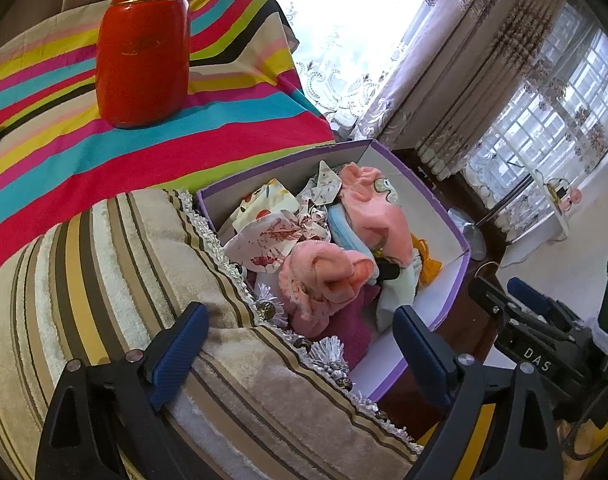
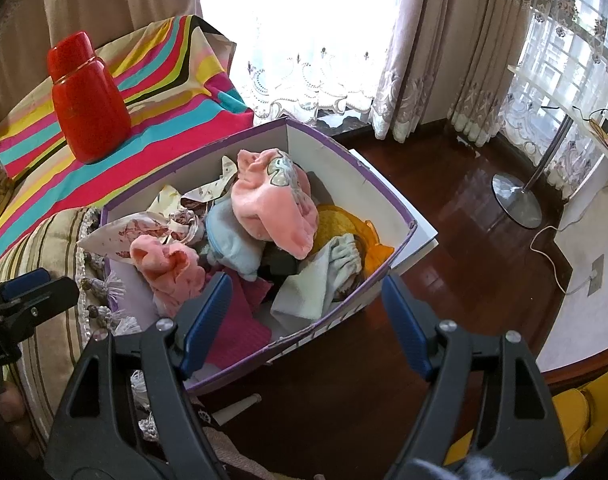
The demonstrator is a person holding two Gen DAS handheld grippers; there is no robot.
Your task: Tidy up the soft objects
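Note:
A purple-rimmed cardboard box [image 1: 462, 256] [image 2: 408, 216] holds a heap of soft items: pink fleece pieces [image 1: 324, 276] [image 2: 272, 204], a light blue cloth [image 2: 232, 240], a yellow cloth [image 2: 344, 220], a magenta cloth [image 2: 244, 312] and floral fabric [image 1: 272, 236]. My left gripper [image 1: 300, 344] is open and empty, above a striped beige cushion [image 1: 104, 280] beside the box. My right gripper [image 2: 304, 312] is open and empty, over the box's near edge. The left gripper also shows in the right wrist view [image 2: 24, 292], the right in the left wrist view [image 1: 536, 320].
A red bottle [image 1: 144, 48] [image 2: 88, 96] stands on a multicoloured striped cloth [image 1: 184, 136] behind the box. Dark wood floor [image 2: 464, 240] lies right of the box, with a chrome stand base [image 2: 516, 200], a cable and curtains [image 2: 424, 60]. A yellow object [image 2: 576, 420] is at lower right.

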